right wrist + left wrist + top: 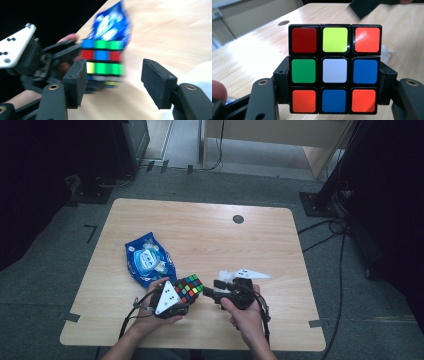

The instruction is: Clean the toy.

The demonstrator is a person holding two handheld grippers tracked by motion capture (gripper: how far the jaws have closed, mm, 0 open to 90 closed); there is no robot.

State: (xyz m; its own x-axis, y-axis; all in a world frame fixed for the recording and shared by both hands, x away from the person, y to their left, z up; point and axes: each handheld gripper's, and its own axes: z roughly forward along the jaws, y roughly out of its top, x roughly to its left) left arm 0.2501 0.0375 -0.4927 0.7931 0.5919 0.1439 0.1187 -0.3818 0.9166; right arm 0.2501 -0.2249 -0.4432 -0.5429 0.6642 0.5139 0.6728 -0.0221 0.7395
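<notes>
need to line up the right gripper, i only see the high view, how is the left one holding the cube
Observer: In the left gripper view the left gripper clamps the cube by its middle layer, one jaw on each side.
Operator: is the right one open
Observer: Yes, the right gripper has its jaws wide apart, nothing between them.
Operator: what faces it
Observer: A cube face with green, blue and red stickers, with the blue packet behind.

cube (103, 62) + blue pack (112, 23) motion-blurred in right gripper view.
</notes>
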